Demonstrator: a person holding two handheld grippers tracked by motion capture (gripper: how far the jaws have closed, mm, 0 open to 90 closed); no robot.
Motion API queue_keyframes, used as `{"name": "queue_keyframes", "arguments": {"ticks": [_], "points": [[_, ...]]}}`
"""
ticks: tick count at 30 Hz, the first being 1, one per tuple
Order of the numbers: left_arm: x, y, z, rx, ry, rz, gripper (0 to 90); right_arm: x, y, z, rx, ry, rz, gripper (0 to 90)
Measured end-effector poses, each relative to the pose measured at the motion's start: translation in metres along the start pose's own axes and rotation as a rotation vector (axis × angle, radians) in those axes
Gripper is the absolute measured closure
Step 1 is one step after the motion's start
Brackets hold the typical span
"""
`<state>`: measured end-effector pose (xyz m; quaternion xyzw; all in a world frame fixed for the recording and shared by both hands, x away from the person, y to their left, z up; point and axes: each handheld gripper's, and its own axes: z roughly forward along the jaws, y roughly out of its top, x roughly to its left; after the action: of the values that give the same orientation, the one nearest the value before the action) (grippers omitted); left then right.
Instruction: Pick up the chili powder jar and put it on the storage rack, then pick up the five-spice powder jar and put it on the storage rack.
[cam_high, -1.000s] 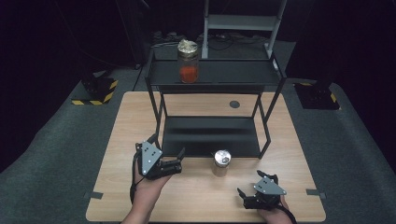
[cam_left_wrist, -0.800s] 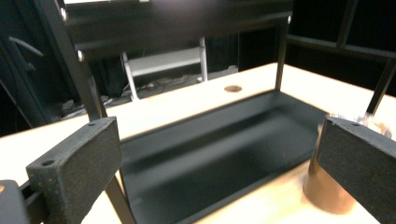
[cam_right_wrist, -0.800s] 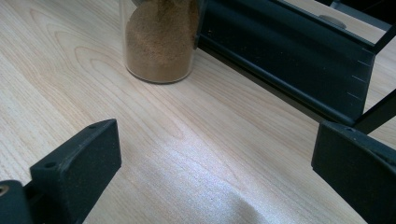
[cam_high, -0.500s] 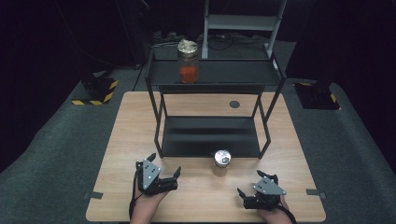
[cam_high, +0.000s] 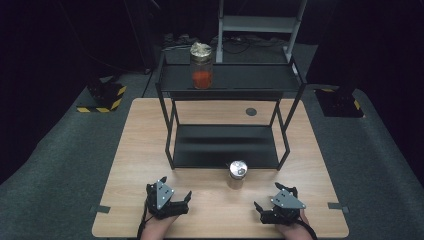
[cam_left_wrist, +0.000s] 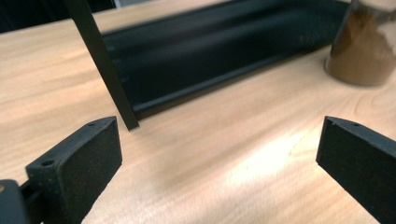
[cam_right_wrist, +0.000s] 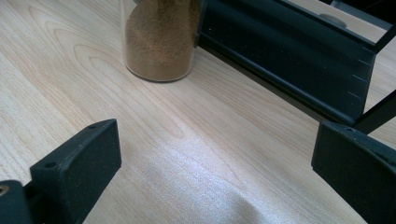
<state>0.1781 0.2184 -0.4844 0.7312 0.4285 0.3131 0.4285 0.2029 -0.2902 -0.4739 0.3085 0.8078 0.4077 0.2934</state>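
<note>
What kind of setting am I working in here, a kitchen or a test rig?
Likely a test rig: a bare wooden table in a dark room, a black two-tier rack, hazard-striped stand bases on grey floor, and two spice jars as props.

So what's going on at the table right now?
A person holds a tool in each hand near the table's front edge. Both the left tool and the right tool are open and hold nothing. Between them, slightly farther back, a jar of brown powder stands on the wood just in front of the black rack's lower shelf. A second jar with red contents sits on the rack's top shelf. Neither jar is being touched.
</note>
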Motion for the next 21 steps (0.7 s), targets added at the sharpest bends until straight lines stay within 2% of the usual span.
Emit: {"name": "queue_keyframes", "arguments": {"ticks": [3, 7, 11, 12, 17, 21], "points": [[-0.002, 0.002, 0.001, 0.014, 0.007, 0.019, 0.4, 0.001, 0.0, 0.0, -0.001, -0.005, 0.001, 0.3], [-0.009, 0.005, 0.002, 0.038, 0.02, 0.071, 0.4, 0.002, 0.0, 0.0, 0.001, -0.007, -0.007, 0.3], [-0.012, 0.007, 0.003, 0.051, 0.025, 0.094, 0.6, 0.003, 0.0, 0.0, 0.0, -0.006, -0.015, 0.3], [-0.013, 0.009, 0.004, 0.066, 0.023, 0.109, 0.7, 0.004, 0.0, 0.0, 0.002, -0.015, -0.019, 0.3], [-0.012, 0.011, 0.005, 0.073, 0.021, 0.106, 0.7, 0.004, 0.003, 0.001, 0.014, -0.013, -0.021, 0.3], [-0.014, 0.011, 0.005, 0.077, 0.021, 0.121, 0.7, 0.005, 0.001, 0.0, 0.005, -0.017, -0.015, 0.3]]}}
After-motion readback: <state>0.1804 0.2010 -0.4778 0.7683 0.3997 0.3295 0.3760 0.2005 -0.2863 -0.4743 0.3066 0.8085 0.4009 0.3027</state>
